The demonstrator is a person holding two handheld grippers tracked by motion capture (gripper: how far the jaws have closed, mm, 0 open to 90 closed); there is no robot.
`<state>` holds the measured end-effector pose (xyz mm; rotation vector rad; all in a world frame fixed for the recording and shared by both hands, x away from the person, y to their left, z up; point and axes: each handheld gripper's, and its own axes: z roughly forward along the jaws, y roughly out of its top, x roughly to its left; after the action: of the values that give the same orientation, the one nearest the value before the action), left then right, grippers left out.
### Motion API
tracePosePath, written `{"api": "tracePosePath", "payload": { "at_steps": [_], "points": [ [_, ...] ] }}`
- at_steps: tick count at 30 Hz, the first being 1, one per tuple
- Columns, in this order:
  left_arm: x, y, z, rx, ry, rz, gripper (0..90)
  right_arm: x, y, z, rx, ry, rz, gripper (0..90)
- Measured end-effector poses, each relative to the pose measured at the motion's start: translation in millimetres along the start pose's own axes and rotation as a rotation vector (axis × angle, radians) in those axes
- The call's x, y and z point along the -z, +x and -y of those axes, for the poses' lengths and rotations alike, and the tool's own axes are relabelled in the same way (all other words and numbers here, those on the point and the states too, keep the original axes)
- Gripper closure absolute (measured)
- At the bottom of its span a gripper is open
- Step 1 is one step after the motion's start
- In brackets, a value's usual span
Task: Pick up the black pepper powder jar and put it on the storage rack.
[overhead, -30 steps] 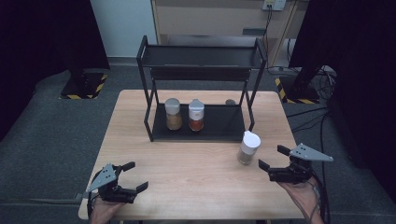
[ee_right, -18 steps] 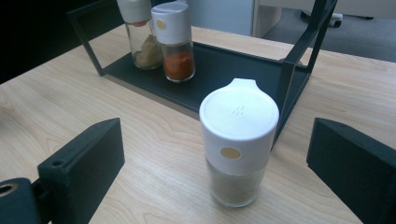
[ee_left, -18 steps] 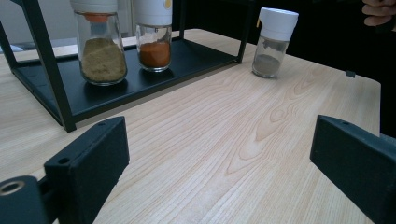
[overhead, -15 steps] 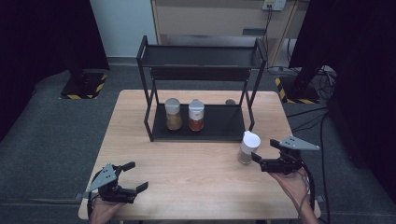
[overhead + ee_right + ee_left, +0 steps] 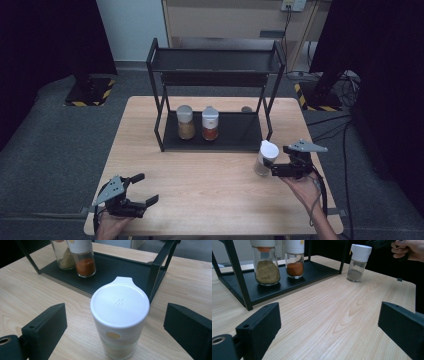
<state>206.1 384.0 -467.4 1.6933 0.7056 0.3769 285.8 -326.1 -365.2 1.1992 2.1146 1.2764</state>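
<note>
A spice jar with a white lid [image 5: 266, 157] stands on the wooden table [image 5: 210, 180], just right of the black two-tier rack's [image 5: 235, 132] front corner. My right gripper [image 5: 274, 162] is open, level with this jar. In the right gripper view its jaws stand either side of the jar [image 5: 120, 317] without touching it. My left gripper [image 5: 147, 188] is open over the table's near left, holding nothing. In the left gripper view the same jar [image 5: 359, 262] stands far off, with the other hand behind it.
On the rack's lower shelf stand a jar of tan spice [image 5: 185, 122] and a jar of red spice [image 5: 210, 123], side by side at the left. The upper shelf [image 5: 215, 60] is bare. A rack post [image 5: 156, 272] stands close behind the white-lidded jar.
My right gripper has moved left and forward to the white-lidded jar, and its jaws now flank it. The left gripper and the jars have stayed put.
</note>
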Motion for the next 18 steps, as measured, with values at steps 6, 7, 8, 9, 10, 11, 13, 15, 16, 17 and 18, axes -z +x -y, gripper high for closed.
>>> {"api": "tracePosePath", "payload": {
  "at_steps": [6, 7, 8, 9, 10, 11, 13, 15, 16, 17, 18],
  "points": [
    [0.1, 0.2, 0.1, 0.0, -0.001, 0.0, 3.6, -14.5, 2.8, -4.4, 0.021, 0.032, 0.009, 6.4],
    [0.1, 0.2, 0.2, 0.0, -0.001, 0.001, 3.6, -17.2, 2.1, -5.1, 0.019, 0.037, 0.007, 6.5],
    [0.2, 0.3, 0.3, 0.002, -0.002, 0.001, 3.6, -19.6, 2.5, -5.7, 0.017, 0.042, 0.01, 6.6],
    [0.2, 0.4, 0.4, 0.002, -0.002, 0.001, 3.6, -22.3, 2.6, -6.3, 0.02, 0.046, 0.012, 7.0],
    [0.2, 0.4, 0.3, 0.002, -0.002, 0.0, 3.6, -23.9, 2.6, -6.6, 0.017, 0.048, 0.012, 7.1],
    [0.3, 0.3, 0.3, 0.001, -0.002, 0.0, 3.6, -25.9, 2.3, -6.4, 0.011, 0.049, 0.012, 7.8],
    [0.4, 0.3, 0.3, 0.001, -0.002, 0.001, 3.6, -29.9, 3.1, -6.8, 0.017, 0.056, 0.021, 8.3],
    [0.3, 0.4, 0.3, 0.002, -0.002, 0.001, 3.6, -34.4, 4.2, -7.3, 0.022, 0.068, 0.035, 9.3],
    [0.3, 0.4, 0.3, 0.002, -0.002, 0.001, 3.6, -35.5, 4.2, -7.3, 0.022, 0.071, 0.037, 9.7],
    [0.4, 0.4, 0.4, 0.002, -0.003, 0.001, 3.6, -36.9, 3.9, -7.2, 0.02, 0.074, 0.039, 10.3],
    [0.4, 0.4, 0.4, 0.001, -0.003, 0.002, 3.6, -37.7, 4.2, -6.6, 0.019, 0.072, 0.042, 11.5]
  ]
}}
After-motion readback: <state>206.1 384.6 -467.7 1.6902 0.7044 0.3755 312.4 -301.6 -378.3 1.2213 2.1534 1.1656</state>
